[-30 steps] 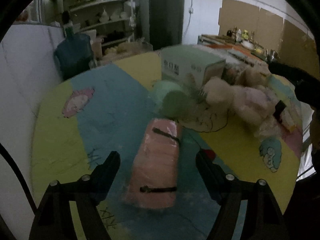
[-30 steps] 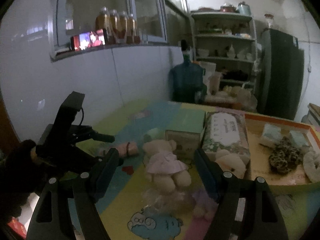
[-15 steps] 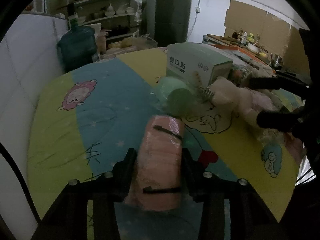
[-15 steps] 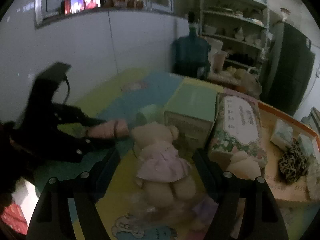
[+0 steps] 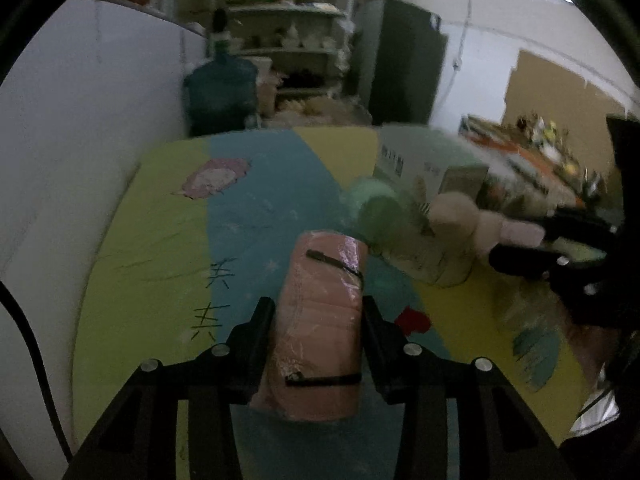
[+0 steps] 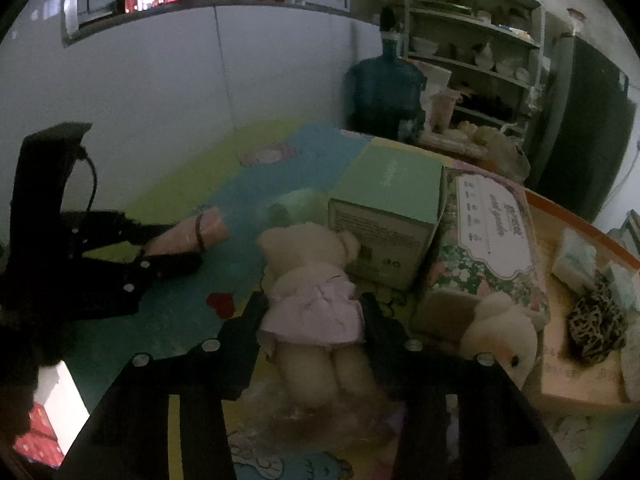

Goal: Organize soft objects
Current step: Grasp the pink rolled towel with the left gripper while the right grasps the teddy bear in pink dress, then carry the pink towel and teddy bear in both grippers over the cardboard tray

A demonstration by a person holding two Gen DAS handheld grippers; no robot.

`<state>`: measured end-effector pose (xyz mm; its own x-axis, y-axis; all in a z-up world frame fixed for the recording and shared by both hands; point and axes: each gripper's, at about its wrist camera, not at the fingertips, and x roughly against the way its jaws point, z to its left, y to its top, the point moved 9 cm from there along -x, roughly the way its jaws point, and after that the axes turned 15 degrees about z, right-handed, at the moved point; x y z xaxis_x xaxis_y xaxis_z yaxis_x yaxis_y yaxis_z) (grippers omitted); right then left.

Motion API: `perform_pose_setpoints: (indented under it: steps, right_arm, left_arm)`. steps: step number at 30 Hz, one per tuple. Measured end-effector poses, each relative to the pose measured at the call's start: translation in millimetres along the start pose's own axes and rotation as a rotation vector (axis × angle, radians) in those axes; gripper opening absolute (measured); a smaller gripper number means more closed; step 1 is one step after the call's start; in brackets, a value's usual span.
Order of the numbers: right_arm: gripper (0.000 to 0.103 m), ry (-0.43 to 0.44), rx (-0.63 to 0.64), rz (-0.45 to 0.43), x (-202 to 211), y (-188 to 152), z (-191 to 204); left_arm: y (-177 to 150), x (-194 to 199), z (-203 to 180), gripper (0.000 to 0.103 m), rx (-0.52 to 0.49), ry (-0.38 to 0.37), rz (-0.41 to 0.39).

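Note:
My left gripper is shut on a rolled pink towel bound with two black bands and holds it over the colourful mat; the towel also shows in the right wrist view. My right gripper is shut on a cream teddy bear in a pink dress, its fingers pressing the bear's waist. The bear lies face down with its head toward a green box. It also shows in the left wrist view. A second cream plush lies to the right.
A green box and a floral tissue pack stand behind the bear. An orange-rimmed tray holds a leopard-print cloth and packets. A green roll lies by the box. A blue water jug and shelves stand behind.
My left gripper closed on the pink towel and raised it slightly. My right gripper moved forward over the dressed bear and closed on its waist.

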<state>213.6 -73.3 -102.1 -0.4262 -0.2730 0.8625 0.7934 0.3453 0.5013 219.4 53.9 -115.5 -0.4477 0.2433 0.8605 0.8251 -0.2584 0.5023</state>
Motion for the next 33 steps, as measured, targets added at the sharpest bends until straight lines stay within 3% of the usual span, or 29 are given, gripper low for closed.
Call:
perform_pose_setpoints:
  steps: [7, 12, 21, 33]
  right_arm:
    - [0.043, 0.049, -0.022, -0.065, 16.8, 1.1, 2.9]
    - [0.043, 0.076, -0.021, -0.121, 37.7, -0.7, 10.9]
    - [0.043, 0.102, -0.051, -0.230, 78.9, -0.3, 10.0]
    - [0.043, 0.085, -0.094, -0.307, 113.8, -10.1, -9.6]
  left_arm:
    - [-0.8, 37.6, -8.7, 0.043, 0.114, -0.018, -0.134]
    - [0.4, 53.8, -16.2, 0.043, 0.154, -0.013, -0.187]
    - [5.8, 72.1, -40.5, 0.043, 0.155, -0.024, -0.243]
    - [15.9, 82.4, -82.3, 0.043, 0.108, -0.049, -0.278]
